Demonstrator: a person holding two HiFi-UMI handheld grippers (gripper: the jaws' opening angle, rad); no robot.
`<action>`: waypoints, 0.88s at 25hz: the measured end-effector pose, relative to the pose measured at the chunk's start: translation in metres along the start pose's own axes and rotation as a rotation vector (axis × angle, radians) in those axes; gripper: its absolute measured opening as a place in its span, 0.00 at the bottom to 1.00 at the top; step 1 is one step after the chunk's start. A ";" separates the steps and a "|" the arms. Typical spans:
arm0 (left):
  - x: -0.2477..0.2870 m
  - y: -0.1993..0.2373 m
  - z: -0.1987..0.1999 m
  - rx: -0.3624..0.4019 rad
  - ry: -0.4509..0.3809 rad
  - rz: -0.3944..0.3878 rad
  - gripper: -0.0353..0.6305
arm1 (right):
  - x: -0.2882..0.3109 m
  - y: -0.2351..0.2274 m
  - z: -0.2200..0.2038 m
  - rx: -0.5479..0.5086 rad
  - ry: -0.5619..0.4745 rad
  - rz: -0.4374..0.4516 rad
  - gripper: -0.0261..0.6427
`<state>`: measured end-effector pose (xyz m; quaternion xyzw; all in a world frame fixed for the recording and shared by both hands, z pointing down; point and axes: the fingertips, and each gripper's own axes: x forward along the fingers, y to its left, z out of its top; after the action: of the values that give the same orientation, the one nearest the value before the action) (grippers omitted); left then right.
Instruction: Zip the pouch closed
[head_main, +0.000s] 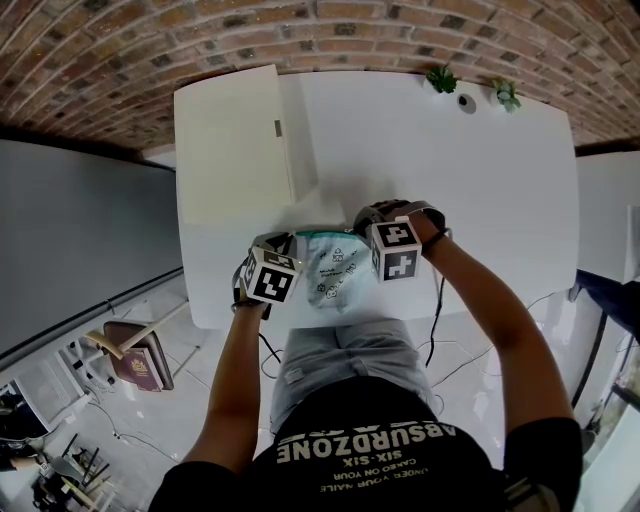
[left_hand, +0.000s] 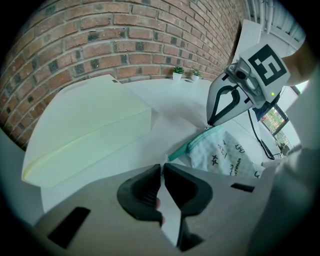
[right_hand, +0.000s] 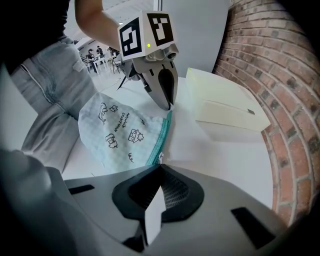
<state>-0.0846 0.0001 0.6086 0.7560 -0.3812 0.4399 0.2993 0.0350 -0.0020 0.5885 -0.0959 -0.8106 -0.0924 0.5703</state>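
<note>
A pale blue pouch (head_main: 335, 275) with printed doodles lies on the white table (head_main: 470, 190) near its front edge. Its teal zipper (right_hand: 161, 135) runs along the far edge. My left gripper (head_main: 293, 238) pinches the zipper's left end and looks shut on the pouch's corner (left_hand: 172, 156). In its own view the left gripper (left_hand: 161, 170) shows only a thin gap. My right gripper (head_main: 360, 228) is at the other end. Seen in its own view, the right gripper (right_hand: 159, 167) is shut, with the small metal zipper pull (right_hand: 160, 157) at its tip.
A flat white box (head_main: 235, 150) lies on the table's left, just behind the left gripper. Two small potted plants (head_main: 441, 78) (head_main: 506, 93) stand at the far edge by the brick wall. A black cable (head_main: 437, 320) hangs off the front edge on the right.
</note>
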 end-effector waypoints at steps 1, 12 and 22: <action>0.000 0.000 0.000 -0.001 0.001 0.000 0.10 | -0.001 0.000 0.000 0.003 -0.002 0.001 0.04; -0.001 0.000 0.000 0.006 0.004 0.008 0.10 | -0.001 0.005 -0.018 0.044 0.019 0.005 0.04; 0.000 0.000 0.000 0.000 0.008 0.010 0.10 | -0.003 0.006 -0.023 0.059 0.022 0.009 0.03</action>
<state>-0.0844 0.0003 0.6086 0.7522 -0.3839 0.4445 0.2987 0.0584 -0.0020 0.5940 -0.0814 -0.8061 -0.0670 0.5824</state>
